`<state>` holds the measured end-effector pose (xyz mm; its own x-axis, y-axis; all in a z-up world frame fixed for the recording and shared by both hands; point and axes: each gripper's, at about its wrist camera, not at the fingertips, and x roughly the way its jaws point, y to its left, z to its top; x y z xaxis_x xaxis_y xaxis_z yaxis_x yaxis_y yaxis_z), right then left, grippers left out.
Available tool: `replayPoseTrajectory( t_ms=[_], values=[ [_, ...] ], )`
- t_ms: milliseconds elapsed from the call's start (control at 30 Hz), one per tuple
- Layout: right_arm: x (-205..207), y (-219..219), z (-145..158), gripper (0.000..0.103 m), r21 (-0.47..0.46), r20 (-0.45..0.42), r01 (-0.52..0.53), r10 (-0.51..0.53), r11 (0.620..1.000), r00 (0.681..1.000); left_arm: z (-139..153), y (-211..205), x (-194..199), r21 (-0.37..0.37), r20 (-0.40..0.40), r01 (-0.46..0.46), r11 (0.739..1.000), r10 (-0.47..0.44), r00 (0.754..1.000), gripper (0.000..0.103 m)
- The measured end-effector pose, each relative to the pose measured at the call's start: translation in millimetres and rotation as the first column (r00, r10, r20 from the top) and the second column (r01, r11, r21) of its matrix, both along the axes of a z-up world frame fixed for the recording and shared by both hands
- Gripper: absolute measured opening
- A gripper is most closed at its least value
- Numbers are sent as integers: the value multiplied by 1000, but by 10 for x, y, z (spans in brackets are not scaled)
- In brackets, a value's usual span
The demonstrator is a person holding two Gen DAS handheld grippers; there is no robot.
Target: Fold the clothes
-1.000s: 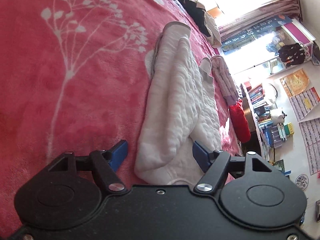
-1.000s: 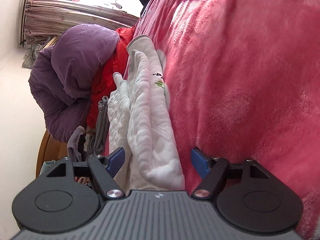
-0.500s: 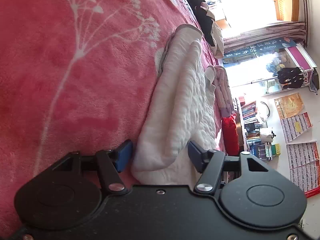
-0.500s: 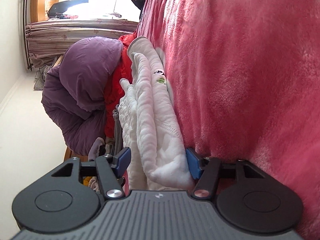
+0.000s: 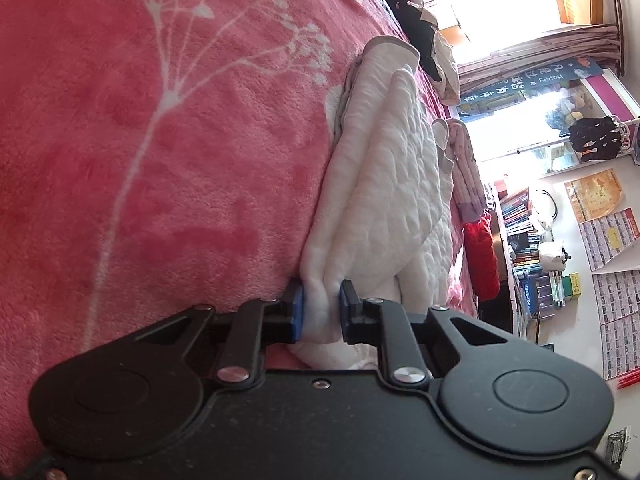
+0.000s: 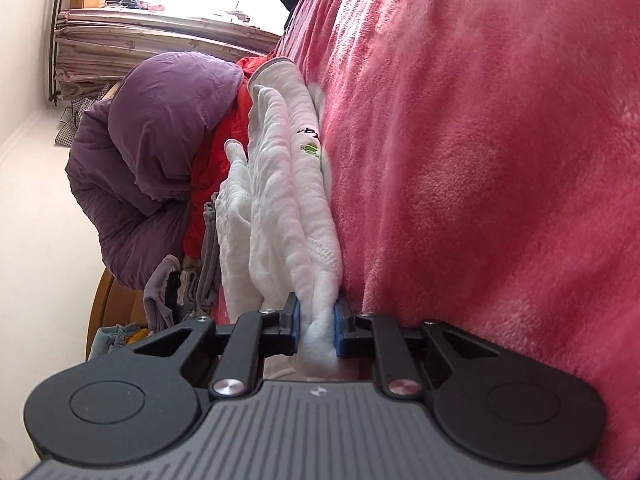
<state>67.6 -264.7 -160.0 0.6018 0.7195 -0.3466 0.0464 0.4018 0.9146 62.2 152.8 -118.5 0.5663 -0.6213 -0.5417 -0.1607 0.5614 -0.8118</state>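
A white quilted garment (image 5: 384,184) lies folded lengthwise in a long strip on a pink fleece blanket (image 5: 160,140). My left gripper (image 5: 321,312) is shut on one end of the strip, with cloth pinched between its blue pads. The same white garment (image 6: 296,184) shows in the right wrist view with a small green and black print. My right gripper (image 6: 316,328) is shut on the other end. Both ends rest low on the blanket (image 6: 480,160).
A purple jacket (image 6: 160,136) and a red garment (image 6: 208,168) are piled beside the white one. Another folded pale garment (image 5: 464,168) and dark clothes (image 5: 416,40) lie further along the bed. Bookshelves (image 5: 528,232) stand past the bed edge.
Both grippers moved forward around the ends of the white garment and shut on it. A second ago both were open.
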Motion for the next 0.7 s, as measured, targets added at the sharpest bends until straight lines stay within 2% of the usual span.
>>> replayPoseTrajectory(
  t_ms=[67,167,200,233,300,367,400,433,467,533,600,667,700],
  values=[
    [-3,-1,9,18,-9,5,0,0,1000,1000,13,-26,12,6,3,3,1000,-3,1000,16],
    [1,-20,23,23,-5,3,-7,7,1000,1000,67,-65,40,6,9,17,1000,-17,1000,27],
    [2,-19,56,28,-14,7,-12,12,1000,1000,113,-78,41,5,22,28,1000,-28,999,40],
    [3,-18,89,32,-24,11,-17,17,1000,1000,168,-84,31,9,43,41,999,-41,998,57],
    [-25,-2,237,53,-84,56,-31,36,996,998,331,-115,-5,73,101,60,996,-67,993,64],
    [-73,0,413,58,-152,110,-35,52,988,993,494,-154,-73,167,165,77,983,-105,981,64],
    [-97,-10,487,59,-179,133,-34,59,983,989,575,-191,-119,237,198,86,968,-134,971,65],
    [-127,-29,578,59,-222,164,-28,66,975,984,660,-282,-188,349,238,103,932,-194,952,66],
    [-152,-38,652,60,-264,191,-23,75,964,979,746,-384,-263,464,271,114,879,-263,926,66],
    [-201,-30,822,60,-379,254,-16,121,925,960,823,-614,-436,669,302,119,734,-414,858,67],
    [-281,73,977,60,-549,318,-14,224,836,921,774,-823,-592,817,274,115,565,-555,785,67],
    [-400,237,1015,60,-718,338,-8,358,696,870,662,-1003,-732,924,202,90,371,-675,709,67],
    [-462,322,1028,61,-790,334,4,425,613,841,584,-1090,-788,962,146,75,264,-725,673,68]
  ],
)
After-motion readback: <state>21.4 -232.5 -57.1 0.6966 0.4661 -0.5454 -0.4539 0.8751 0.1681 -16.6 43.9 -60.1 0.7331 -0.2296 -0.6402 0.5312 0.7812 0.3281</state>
